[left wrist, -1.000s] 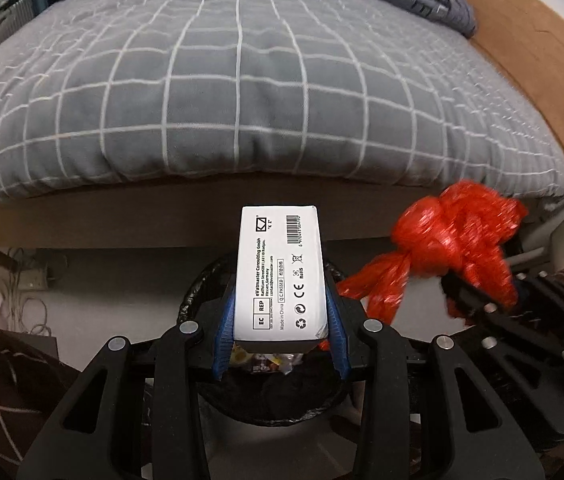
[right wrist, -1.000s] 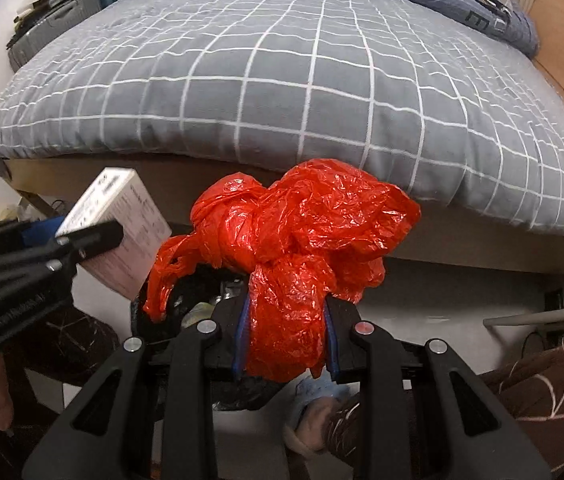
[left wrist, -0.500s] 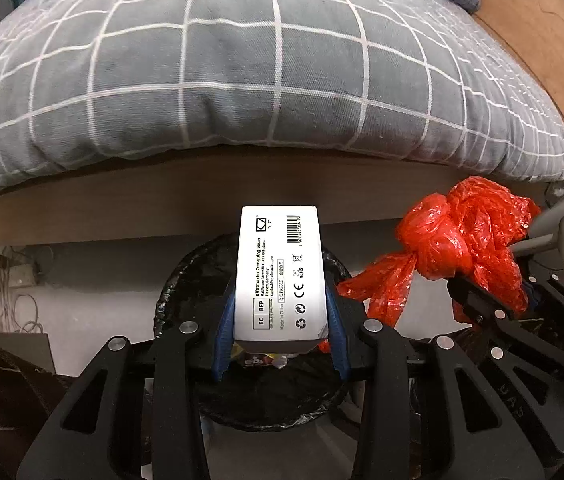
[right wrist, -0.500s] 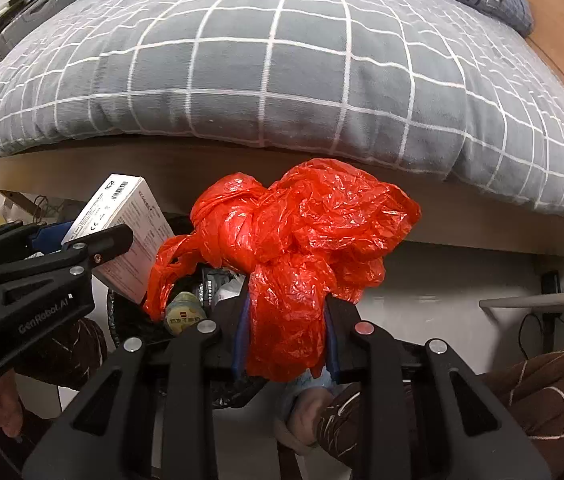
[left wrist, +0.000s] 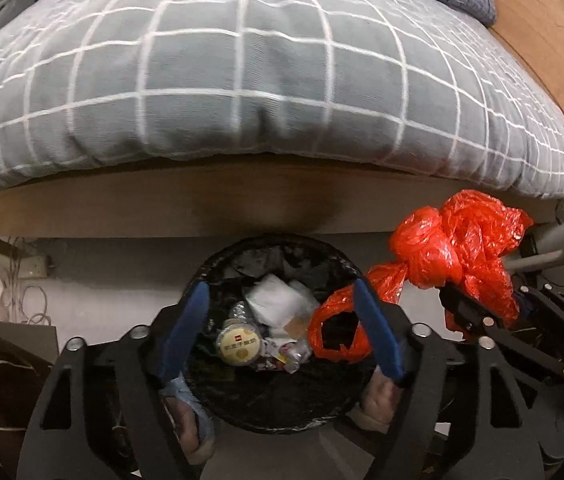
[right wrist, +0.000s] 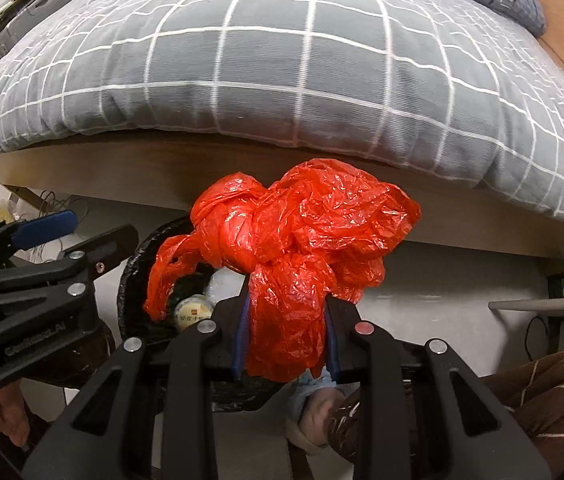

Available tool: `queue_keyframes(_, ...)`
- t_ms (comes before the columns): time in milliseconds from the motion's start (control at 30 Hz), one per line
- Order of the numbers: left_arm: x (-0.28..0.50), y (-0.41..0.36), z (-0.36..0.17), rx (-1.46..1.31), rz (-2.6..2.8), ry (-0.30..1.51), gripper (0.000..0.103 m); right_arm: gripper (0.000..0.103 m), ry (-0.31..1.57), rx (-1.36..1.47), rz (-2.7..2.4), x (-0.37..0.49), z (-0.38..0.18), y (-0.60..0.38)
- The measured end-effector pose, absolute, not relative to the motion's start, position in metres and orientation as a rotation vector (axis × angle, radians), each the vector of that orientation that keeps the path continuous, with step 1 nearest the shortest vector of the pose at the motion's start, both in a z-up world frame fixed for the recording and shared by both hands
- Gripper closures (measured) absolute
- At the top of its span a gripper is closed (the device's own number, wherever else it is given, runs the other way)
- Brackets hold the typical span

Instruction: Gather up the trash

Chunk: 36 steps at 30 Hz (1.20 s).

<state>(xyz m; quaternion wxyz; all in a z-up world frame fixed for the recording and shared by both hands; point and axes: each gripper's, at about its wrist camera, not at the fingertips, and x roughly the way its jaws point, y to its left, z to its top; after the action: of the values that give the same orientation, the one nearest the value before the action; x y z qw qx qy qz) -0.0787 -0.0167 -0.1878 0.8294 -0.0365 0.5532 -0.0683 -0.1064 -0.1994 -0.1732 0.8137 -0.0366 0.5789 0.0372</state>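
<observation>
Red bag (right wrist: 301, 248) between right jaws

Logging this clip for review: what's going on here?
A person is collecting trash with two handheld grippers beside a bed. The left gripper is open and empty above the black-lined trash bin, which already holds wrappers and a small cup. The right gripper is clamped on a crumpled red plastic bag, held near the bin's rim, not yet dropped.
</observation>
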Motion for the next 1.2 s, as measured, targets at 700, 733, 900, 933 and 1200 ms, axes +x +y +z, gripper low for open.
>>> queue_keyframes(700, -0.088, 0.055, -0.177, -0.11, 0.0, 1.151, 0.006, 0.071, 1.24, -0.087, 0.178, -0.108, -0.167, -0.136)
queue_keyframes(733, -0.089, 0.056, -0.177, -0.111, 0.002, 1.152, 0.006, 0.07, 1.238, -0.094, 0.176, -0.108, -0.167, -0.135)
queue_keyframes(900, -0.089, 0.061, -0.178, -0.115, 0.014, 1.156, 0.006, 0.059, 1.238, -0.101, 0.163, -0.111, -0.166, -0.137)
queue_keyframes(933, -0.089, 0.06, -0.178, -0.115, 0.014, 1.158, 0.006, 0.057, 1.239, -0.098, 0.162, -0.112, -0.167, -0.138)
queue_keyframes(1200, -0.088, 0.05, -0.169, -0.108, -0.007, 1.144, 0.007, 0.024, 1.217, -0.092, 0.127, -0.11, -0.161, -0.152)
